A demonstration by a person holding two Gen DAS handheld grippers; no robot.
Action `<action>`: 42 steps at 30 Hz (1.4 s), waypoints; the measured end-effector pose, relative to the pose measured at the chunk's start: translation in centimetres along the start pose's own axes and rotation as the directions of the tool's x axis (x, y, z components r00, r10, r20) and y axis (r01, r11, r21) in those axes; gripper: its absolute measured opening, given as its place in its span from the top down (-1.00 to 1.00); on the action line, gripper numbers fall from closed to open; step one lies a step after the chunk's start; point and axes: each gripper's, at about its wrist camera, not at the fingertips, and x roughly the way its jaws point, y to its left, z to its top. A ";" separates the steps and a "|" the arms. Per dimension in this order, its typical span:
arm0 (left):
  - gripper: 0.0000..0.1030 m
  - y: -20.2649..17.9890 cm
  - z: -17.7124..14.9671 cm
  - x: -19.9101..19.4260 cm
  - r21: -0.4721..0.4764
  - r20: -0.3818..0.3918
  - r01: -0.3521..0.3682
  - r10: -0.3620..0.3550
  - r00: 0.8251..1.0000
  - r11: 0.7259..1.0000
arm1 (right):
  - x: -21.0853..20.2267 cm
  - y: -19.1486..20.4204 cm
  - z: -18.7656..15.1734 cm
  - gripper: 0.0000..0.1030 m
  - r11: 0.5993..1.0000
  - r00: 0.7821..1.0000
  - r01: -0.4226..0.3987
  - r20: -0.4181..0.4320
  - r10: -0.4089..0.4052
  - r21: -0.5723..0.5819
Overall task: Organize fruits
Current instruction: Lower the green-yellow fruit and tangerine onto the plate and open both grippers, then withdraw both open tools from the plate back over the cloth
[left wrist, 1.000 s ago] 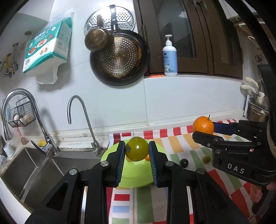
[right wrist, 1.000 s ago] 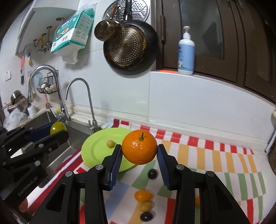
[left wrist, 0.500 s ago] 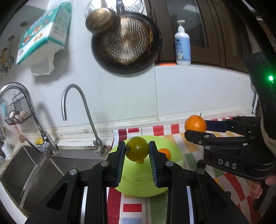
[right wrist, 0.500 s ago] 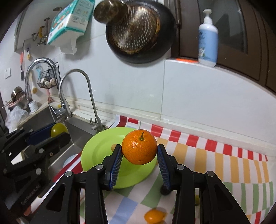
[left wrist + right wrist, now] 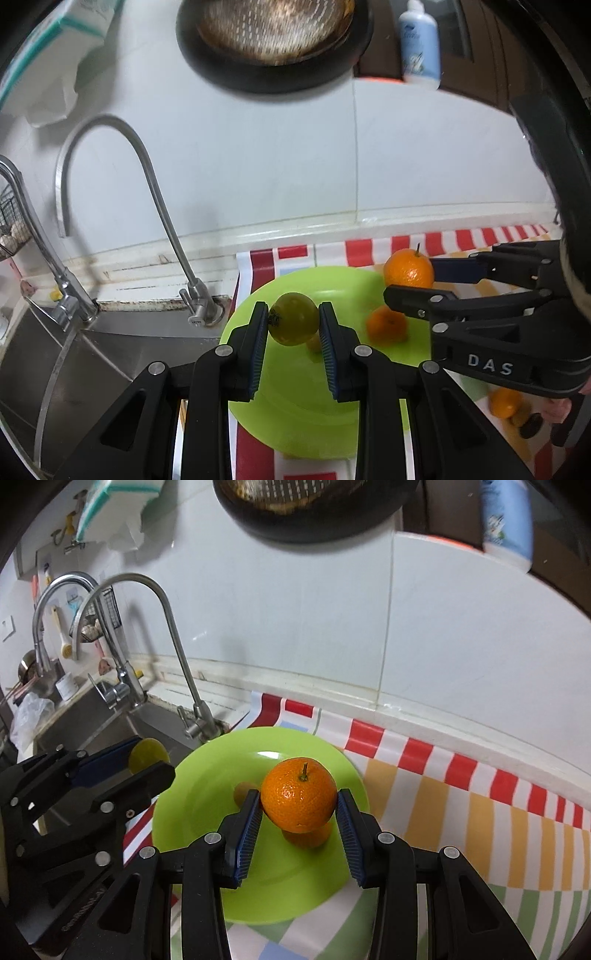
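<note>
A small yellowish fruit (image 5: pixel 242 789) on the green plate (image 5: pixel 207 775) is half hidden behind the right tongs (image 5: pixel 299 818). An orange (image 5: pixel 298 799) is gripped in those tongs above the plate; a green tomato (image 5: pixel 293 318) is clamped in the left tongs (image 5: pixel 293 332) over the plate's sink-side half.

A bent silver tap (image 5: pixel 147 184) stands by the steel sink (image 5: pixel 55 362). A big black pan (image 5: pixel 273 44) hangs on the white wall. A white soap bottle (image 5: pixel 421 40) sits on the ledge.

White letters "DAS" stand on the black body of the right gripper (image 5: pixel 408 286), seen from the left wrist camera. The print on the lotion bottle (image 5: pixel 421 44) is too blurred to read.
</note>
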 end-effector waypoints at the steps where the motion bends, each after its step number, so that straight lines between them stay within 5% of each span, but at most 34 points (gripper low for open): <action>1: 0.46 0.2 0.0 0.6 0.000 -0.010 0.004 -0.004 1.000 1.000 | 0.5 0.0 0.2 0.18 1.000 1.000 -0.001 -0.006 0.001 0.001; 20: 0.44 1.1 0.3 7.2 0.014 -0.104 0.061 -0.059 0.993 0.998 | 5.3 -0.8 1.0 0.18 0.999 0.996 -0.026 -0.084 0.027 0.019; 24: 0.21 1.1 0.3 6.5 0.010 -0.095 0.046 -0.045 0.994 0.999 | 5.0 -0.9 0.9 0.17 0.999 0.997 -0.023 -0.079 0.025 0.025; 29: 0.16 0.9 0.3 4.9 0.005 -0.098 0.020 -0.020 0.995 1.000 | 3.3 -1.1 1.0 0.16 1.000 0.999 -0.011 -0.044 0.011 0.019; 42: -0.20 -1.2 1.2 -4.6 0.003 0.010 -0.043 0.043 0.999 0.999 | -5.8 -1.9 -0.1 0.15 0.998 0.996 -0.008 0.094 0.002 0.061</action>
